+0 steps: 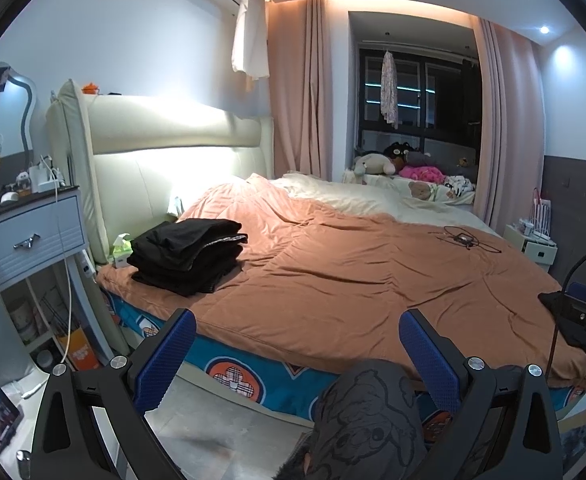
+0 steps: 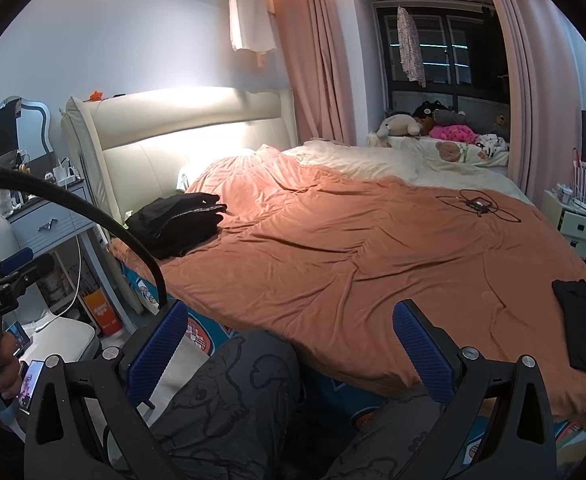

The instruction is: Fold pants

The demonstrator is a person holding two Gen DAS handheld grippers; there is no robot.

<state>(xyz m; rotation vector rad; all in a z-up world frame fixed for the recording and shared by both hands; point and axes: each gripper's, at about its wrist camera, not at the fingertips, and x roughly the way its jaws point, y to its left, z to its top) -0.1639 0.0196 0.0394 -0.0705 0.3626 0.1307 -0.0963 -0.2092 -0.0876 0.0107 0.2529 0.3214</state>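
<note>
- Currently held back off the near edge of the bed (image 1: 333, 280), both tools low over the person's patterned knee (image 1: 369, 412).
- Left gripper (image 1: 297, 360): blue pads spread wide, nothing between them.
- Right gripper (image 2: 289, 356): equally wide, likewise gripping nothing.
- Folded black pants (image 1: 187, 254) stacked in a neat pile at the far left corner of the orange duvet (image 2: 353, 260), just in front of the cream headboard (image 1: 165, 148) and touching a green tissue pack (image 1: 120, 249).
- Another dark garment (image 2: 583, 332) lying at the right near corner of the duvet, close to the right tool; probably the next piece to fold, though hard to confirm as pants from this angle.
- Judged stage: between items, no cloth in hand.
- Risk: pinching only the top layer of that dark garment, so that it lifts bunched and skewed, since its edges read poorly against its own black folds.
- Risk: catching the duvet along with the garment, dragging wrinkles across the working area.
- Risk: garment slipping off the bed edge, given how near the corner it sits.
- Risk: snagging the black cable (image 2: 477, 204) with its small device lying loose on the duvet if cloth gets spread that far.
- Risk: toppling the finished pile when adding to it with a long reach across the bed.
</note>
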